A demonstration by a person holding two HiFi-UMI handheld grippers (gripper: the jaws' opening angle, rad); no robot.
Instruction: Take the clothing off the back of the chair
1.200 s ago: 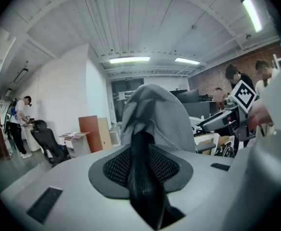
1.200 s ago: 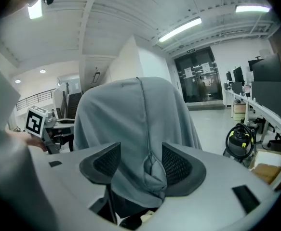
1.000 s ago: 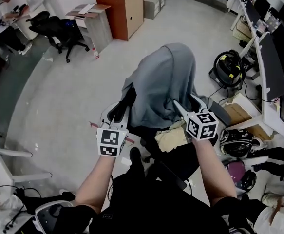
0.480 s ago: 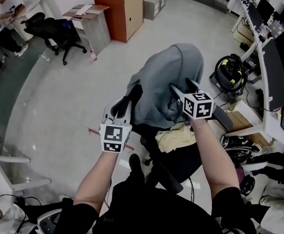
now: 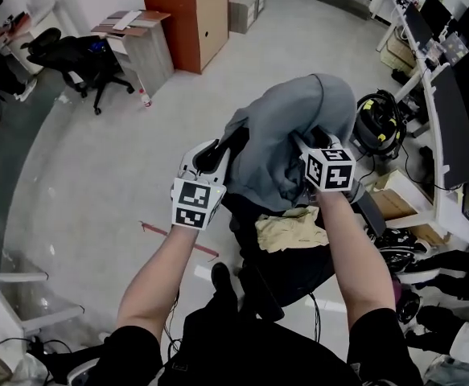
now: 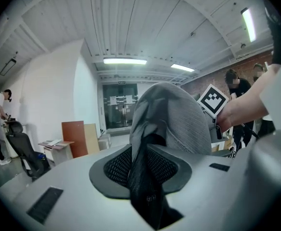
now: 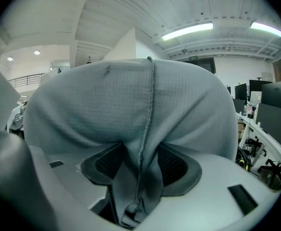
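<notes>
A grey garment [image 5: 286, 139] hangs over the back of a black office chair [image 5: 294, 273], seen from behind in the head view. My left gripper [image 5: 211, 158] holds the garment's left edge. In the left gripper view a dark fold of that garment [image 6: 167, 124] runs between the pads of the left gripper [image 6: 147, 179], and its jaws have just been opening a little. My right gripper [image 5: 305, 141] is at the right side. In the right gripper view a seamed grey fold [image 7: 147, 129] is bunched between the jaws of the right gripper [image 7: 140, 177], which have just been closing on it.
A cream cloth [image 5: 290, 230] lies on the chair seat. Desks with monitors [image 5: 451, 111] and a yellow-black vacuum [image 5: 379, 119] stand at the right. An orange cabinet [image 5: 182, 14] and another office chair [image 5: 81, 55] stand far left. People [image 6: 236, 95] stand beyond the chair.
Both grippers have moved forward onto the garment. The right one has gone from beside the cloth to gripping a fold. The cloth now bunches up between the two.
</notes>
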